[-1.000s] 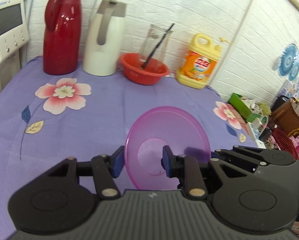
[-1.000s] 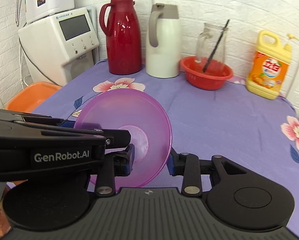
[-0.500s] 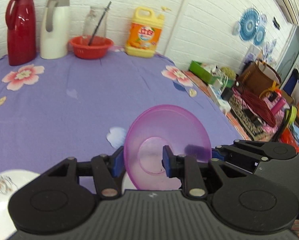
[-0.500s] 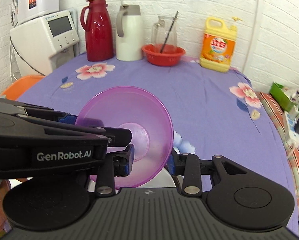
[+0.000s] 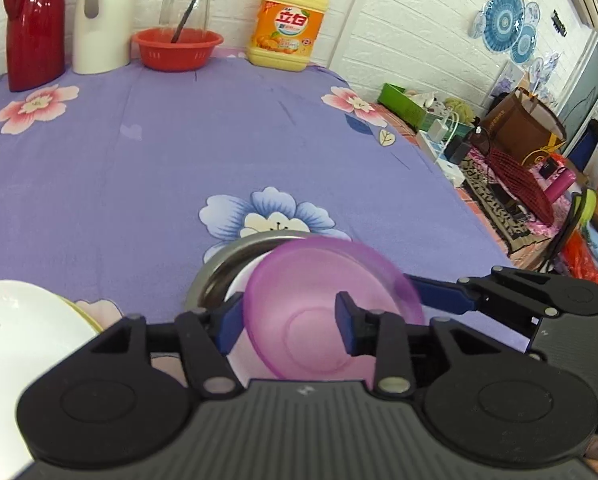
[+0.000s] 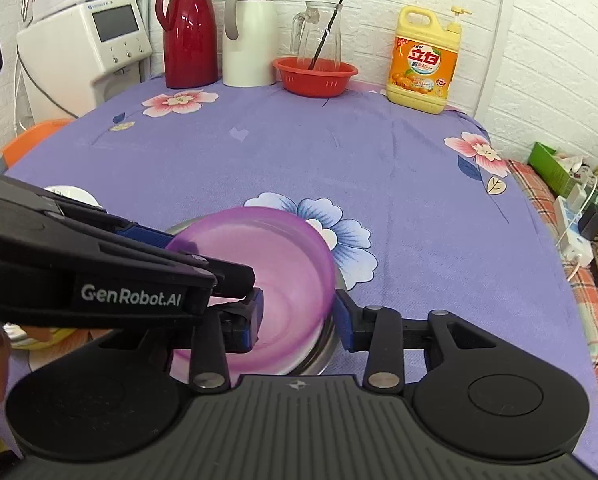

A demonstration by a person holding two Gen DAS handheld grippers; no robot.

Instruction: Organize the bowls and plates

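A translucent purple bowl is held by both grippers, one on each side of its rim. It hangs just over a steel bowl with something white inside. My left gripper is shut on the purple bowl's left rim. My right gripper grips the opposite rim. In the right wrist view the steel bowl's edge shows under the purple bowl. A white plate lies at the lower left on a yellow one.
At the back of the purple floral tablecloth stand a red thermos, a white thermos, a red basin with a glass jug, and a yellow detergent bottle. A white appliance stands back left. Clutter lies beyond the table's right edge.
Both grippers carried the purple bowl back toward the table's near side and lowered it over the steel bowl. The bowl tilted from nearly upright to almost level.
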